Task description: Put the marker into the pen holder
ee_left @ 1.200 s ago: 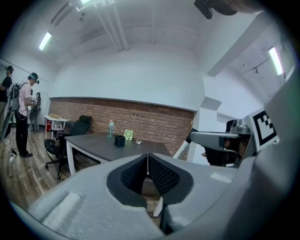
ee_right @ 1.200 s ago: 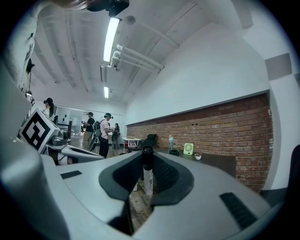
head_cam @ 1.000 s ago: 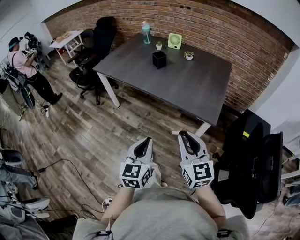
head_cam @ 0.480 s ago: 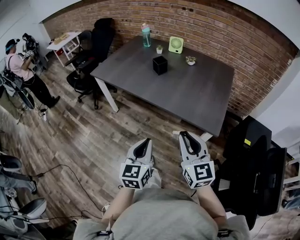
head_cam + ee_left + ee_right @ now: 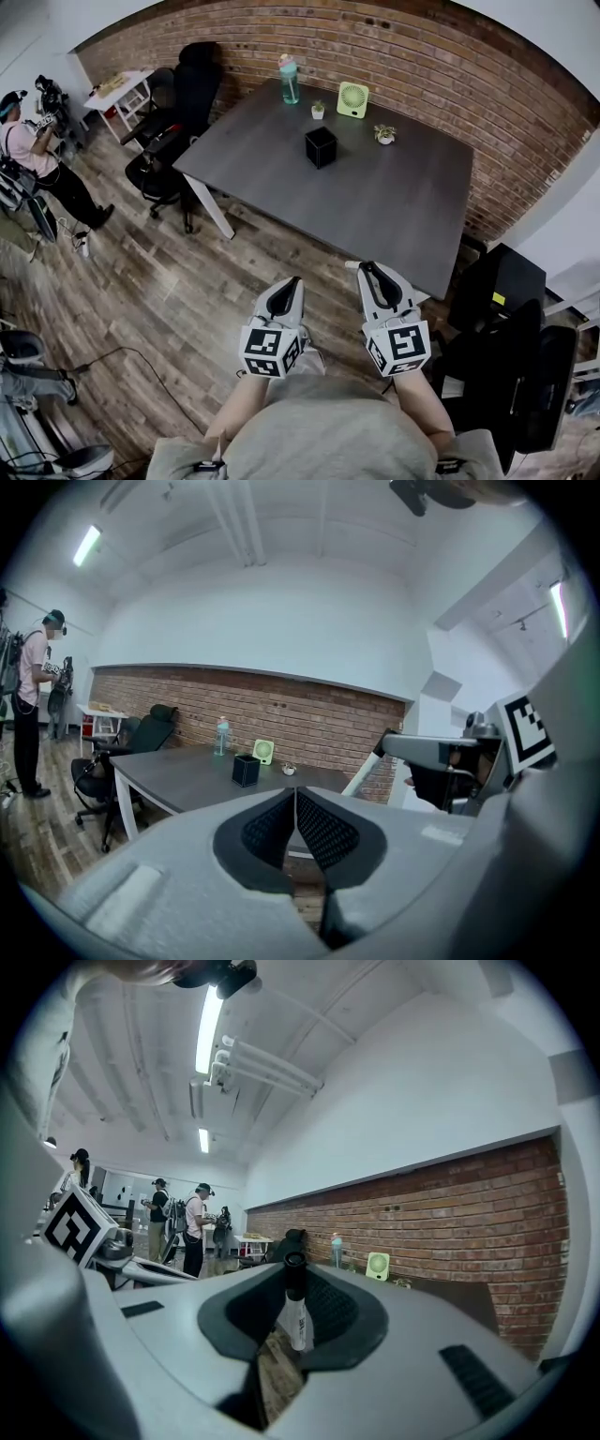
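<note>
While the right gripper point(image 5: 366, 269) is pinching the marker point(image 5: 295, 1309) crosswise and the left gripper point(image 5: 293, 281) is pressing its jaws together empty, the pen holder point(image 5: 321, 146) is sitting well apart on the far table point(image 5: 403, 211), slightly left.

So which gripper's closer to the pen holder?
Right, slightly. The right gripper is just short of the table edge, left gripper farther back over floor; pen holder sits ahead of both.

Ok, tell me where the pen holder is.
In the head view, the black pen holder stands on the far half of the grey table, just in front of a small potted plant and the green fan.
</note>
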Demonstrator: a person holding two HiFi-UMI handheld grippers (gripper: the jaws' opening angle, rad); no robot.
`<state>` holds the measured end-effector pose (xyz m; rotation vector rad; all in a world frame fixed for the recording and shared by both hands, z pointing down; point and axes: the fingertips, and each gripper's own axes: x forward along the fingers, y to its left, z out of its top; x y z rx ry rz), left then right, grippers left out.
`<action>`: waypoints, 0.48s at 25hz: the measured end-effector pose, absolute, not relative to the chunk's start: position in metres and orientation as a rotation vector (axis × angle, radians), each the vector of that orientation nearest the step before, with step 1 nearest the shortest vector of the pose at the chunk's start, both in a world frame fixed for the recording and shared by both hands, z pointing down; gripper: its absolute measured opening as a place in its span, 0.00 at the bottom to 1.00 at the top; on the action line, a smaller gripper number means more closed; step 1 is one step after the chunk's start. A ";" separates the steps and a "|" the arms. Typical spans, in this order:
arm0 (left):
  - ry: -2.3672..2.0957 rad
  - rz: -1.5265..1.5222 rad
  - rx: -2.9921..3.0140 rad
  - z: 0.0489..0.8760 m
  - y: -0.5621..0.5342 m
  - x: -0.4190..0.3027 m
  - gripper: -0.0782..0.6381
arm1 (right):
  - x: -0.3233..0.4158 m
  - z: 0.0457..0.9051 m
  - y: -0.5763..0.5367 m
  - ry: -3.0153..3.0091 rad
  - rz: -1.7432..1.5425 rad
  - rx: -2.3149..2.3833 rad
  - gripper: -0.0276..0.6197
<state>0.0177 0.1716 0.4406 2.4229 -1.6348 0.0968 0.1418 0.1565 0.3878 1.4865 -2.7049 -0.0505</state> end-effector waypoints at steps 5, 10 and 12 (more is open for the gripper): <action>-1.606 0.106 2.434 0.437 0.133 0.004 0.14 | 0.127 0.382 0.120 -2.696 -0.050 1.509 0.14; -1.577 0.116 2.454 0.434 0.094 -0.012 0.14 | 0.110 0.377 0.084 -2.689 -0.064 1.534 0.14; -1.568 0.117 2.462 0.434 0.080 -0.018 0.14 | 0.103 0.376 0.070 -2.681 -0.062 1.546 0.14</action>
